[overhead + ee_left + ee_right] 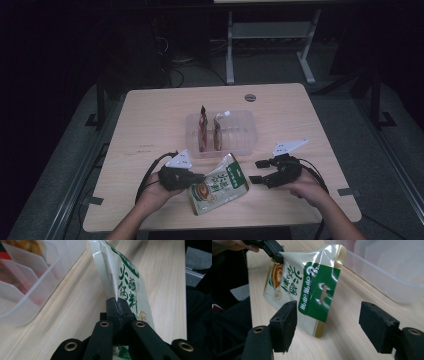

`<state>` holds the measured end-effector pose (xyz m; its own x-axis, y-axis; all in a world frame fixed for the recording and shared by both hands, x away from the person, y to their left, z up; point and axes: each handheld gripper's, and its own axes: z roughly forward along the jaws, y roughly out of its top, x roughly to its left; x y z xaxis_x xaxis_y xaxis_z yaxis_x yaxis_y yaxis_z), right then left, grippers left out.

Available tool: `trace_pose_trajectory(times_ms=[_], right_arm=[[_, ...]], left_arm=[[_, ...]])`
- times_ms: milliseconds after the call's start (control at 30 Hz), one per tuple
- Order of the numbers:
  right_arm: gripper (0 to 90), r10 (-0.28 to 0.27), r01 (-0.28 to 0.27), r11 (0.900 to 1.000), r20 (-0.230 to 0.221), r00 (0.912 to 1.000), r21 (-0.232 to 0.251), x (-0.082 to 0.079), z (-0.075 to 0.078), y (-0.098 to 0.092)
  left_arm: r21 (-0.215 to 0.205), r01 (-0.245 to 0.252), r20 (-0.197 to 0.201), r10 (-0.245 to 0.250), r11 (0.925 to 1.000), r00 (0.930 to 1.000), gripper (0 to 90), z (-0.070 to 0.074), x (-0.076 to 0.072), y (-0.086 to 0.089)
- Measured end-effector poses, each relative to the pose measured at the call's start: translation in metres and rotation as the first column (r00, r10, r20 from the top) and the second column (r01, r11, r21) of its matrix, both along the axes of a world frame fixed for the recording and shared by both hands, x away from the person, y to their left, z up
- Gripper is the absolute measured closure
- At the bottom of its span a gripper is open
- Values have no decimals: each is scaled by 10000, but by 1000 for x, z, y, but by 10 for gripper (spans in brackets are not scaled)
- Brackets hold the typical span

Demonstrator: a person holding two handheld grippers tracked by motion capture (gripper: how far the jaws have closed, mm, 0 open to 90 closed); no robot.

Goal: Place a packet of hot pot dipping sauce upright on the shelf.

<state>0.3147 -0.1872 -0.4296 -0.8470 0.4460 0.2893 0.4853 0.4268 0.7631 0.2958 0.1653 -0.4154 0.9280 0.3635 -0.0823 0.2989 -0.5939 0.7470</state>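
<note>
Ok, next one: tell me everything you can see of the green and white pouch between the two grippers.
The pouch is a flat, glossy plastic sachet, cream-white with a green header band, a punched hang hole, dark printed characters and a round brown picture. It is tilted, partly raised off the wooden table, just in front of the clear plastic bin. The left gripper is shut on one edge. The right gripper stands open next to its header end, pads not pressing it.

The table [150, 120] is seen from above its near edge, looking forward and down. The sauce pouch [125, 282] is viewed close up along the left hand-held gripper [117, 307], low over the wood. The same pouch is viewed from the opposite side by the right hand-held gripper [329, 322]
</note>
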Motion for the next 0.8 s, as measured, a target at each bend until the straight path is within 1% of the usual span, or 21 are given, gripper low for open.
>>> trace_pose_trajectory(times_ms=[67,133,200,233,367,400,467,500,567,600,633,667,700,767,800], right_arm=[[293,102,-102,9999,76,9999,74,1,1,2],[280,216,-218,9994,74,9997,286,4,6,7],[265,334,-339,9985,131,9994,441,8,8,12],[244,605,-607,9968,64,9982,519,13,8,20],[217,883,-883,9952,16,9961,430,19,5,30],[207,1073,-1068,9931,-77,9942,482,24,3,37],[199,1286,-1279,9901,-81,9917,585,27,3,43],[197,1360,-1348,9882,-113,9907,727,28,2,46],[196,1407,-1390,9871,-156,9899,793,29,1,49],[202,1457,-1444,9870,-139,9892,707,29,-3,52],[202,1457,-1444,9870,-139,9892,707,29,-3,52],[203,1492,-1480,9868,-134,9887,659,29,-4,53],[219,1580,-1565,9858,-194,9873,614,28,-6,55],[223,1609,-1594,9854,-220,9867,592,28,-6,55],[231,1653,-1637,9848,-250,9859,582,28,-7,56]], left_arm=[[-21,-4,49,4,10000,10000,900,1,0,1],[-152,-97,52,98,9998,9999,900,4,-2,4],[-214,-89,160,93,9997,9998,900,6,-3,7],[-251,-115,155,119,9996,9998,900,7,-3,8],[-282,-180,224,187,9994,9996,900,10,-5,10],[-383,-227,242,237,9990,9994,900,11,-5,11],[-440,-220,274,232,9988,9994,900,13,-5,12],[-533,-258,263,272,9982,9993,900,13,-5,12],[-596,-241,261,257,9979,9993,900,14,-5,13],[-703,-212,267,231,9973,9994,900,15,-6,12],[-703,-212,267,231,9973,9994,900,15,-6,12],[-811,-187,250,208,9965,9995,900,16,-7,12],[-806,-145,268,167,9966,9995,900,17,-7,11],[-830,-78,308,104,9965,9995,900,18,-8,10],[-916,-56,310,85,9958,9995,900,19,-9,8]])
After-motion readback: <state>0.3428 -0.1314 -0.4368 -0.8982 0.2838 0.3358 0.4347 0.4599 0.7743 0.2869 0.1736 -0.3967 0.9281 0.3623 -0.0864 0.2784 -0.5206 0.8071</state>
